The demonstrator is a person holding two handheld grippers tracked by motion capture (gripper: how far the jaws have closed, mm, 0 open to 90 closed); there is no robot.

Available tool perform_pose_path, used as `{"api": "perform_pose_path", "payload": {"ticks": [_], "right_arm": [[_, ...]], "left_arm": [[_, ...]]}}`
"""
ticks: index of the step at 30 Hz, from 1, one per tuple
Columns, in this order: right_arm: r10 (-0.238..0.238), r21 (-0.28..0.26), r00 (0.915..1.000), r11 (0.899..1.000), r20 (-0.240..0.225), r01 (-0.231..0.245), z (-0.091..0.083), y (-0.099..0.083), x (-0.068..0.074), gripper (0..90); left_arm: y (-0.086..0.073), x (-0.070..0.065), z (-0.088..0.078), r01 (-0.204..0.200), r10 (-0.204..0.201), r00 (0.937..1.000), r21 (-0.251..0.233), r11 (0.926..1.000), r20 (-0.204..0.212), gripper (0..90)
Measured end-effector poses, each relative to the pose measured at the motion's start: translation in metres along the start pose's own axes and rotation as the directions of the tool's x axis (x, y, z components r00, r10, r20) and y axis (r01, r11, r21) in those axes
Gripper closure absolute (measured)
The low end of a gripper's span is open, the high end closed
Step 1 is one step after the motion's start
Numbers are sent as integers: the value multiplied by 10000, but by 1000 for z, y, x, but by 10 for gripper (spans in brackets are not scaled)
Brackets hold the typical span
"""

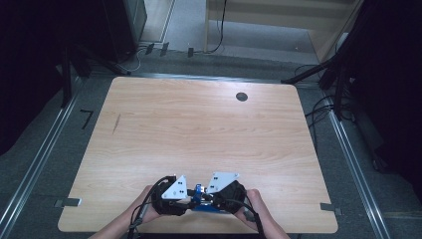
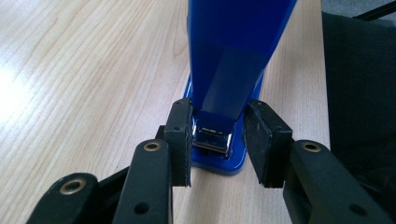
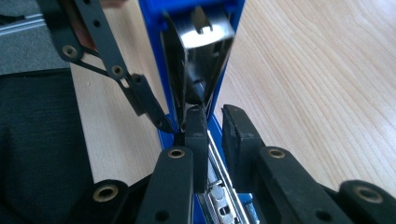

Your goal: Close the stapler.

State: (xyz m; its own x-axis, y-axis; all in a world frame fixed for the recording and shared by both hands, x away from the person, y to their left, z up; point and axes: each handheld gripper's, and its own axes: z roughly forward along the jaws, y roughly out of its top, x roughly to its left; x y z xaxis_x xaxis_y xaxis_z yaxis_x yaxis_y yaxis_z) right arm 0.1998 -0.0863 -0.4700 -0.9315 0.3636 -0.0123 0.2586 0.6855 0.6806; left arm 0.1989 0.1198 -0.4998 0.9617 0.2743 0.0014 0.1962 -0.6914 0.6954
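Stapler (image 2: 233,60) blue, near table (image 1: 199,124) edge; left gripper (image 2: 218,140) jaws straddle its top arm, contact unclear; right gripper (image 3: 215,135) clamps metal staple rail.

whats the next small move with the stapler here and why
Probably ease the left gripper shut until both pads press the blue stapler. Its left pad already touches the hinged top, while a sliver of gap shows at the right pad. The right gripper straddles the metal staple rail, so the top looks swung open.
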Motion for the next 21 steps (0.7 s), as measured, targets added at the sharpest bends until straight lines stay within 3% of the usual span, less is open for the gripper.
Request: {"api": "perform_pose_path", "payload": {"ticks": [8, 21], "right_arm": [[396, -177, 9990, 9991, 181, -393, -19, -5, -4, 807], [1309, -870, 9879, 9885, 836, -1236, -60, -20, -17, 787]], "left_arm": [[1, -2, 5, 56, -57, 10000, -157, 9999, -52, 652], [7, -3, 12, 61, -59, 10000, 336, 9994, -62, 641]]}}
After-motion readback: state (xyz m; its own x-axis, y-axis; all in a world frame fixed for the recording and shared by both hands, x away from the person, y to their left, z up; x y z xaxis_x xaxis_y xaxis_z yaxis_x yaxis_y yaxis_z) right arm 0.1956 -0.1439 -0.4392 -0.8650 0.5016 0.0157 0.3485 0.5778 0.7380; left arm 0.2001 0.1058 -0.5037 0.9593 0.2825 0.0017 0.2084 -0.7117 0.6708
